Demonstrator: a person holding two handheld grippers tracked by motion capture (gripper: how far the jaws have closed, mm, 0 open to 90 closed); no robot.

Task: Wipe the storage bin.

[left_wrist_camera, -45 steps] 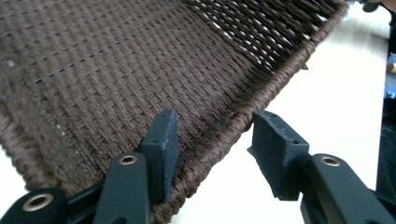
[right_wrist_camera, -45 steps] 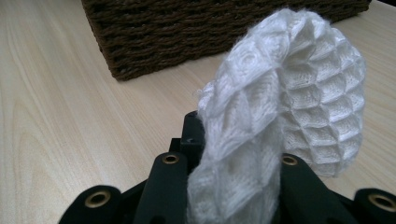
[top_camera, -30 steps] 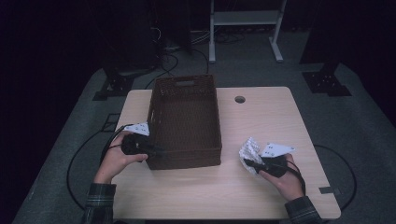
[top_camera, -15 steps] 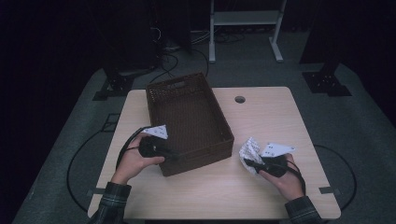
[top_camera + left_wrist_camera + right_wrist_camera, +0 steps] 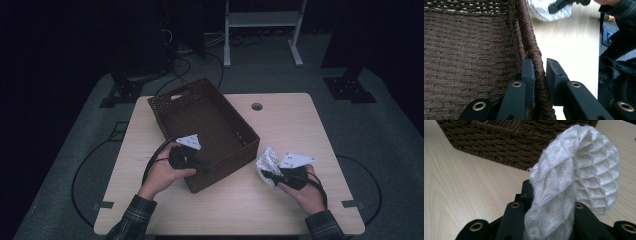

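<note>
We have the white knitted cloth (image 5: pixel 574 170) pinched between the jaws of the right tool (image 5: pixel 272 176), bunched and standing up above them, with the wicker basket (image 5: pixel 205 132) just ahead of that tool on the desk (image 5: pixel 295 125). The left tool (image 5: pixel 540 72) straddles the basket's near wall, one jaw inside and one outside; its jaws have just been closing and then eased a little, and the inner pad sits against the weave while a thin gap shows at the outer one, so we judge the hold as loose.

The basket lies skewed on the desk. If we pull or turn it on that slack grip, the rim could slip out and the basket swing toward the right tool. The cloth is held only by a fold; a quick lift over the wall could let it snag on the rough weave or drop short, onto the desk.
</note>
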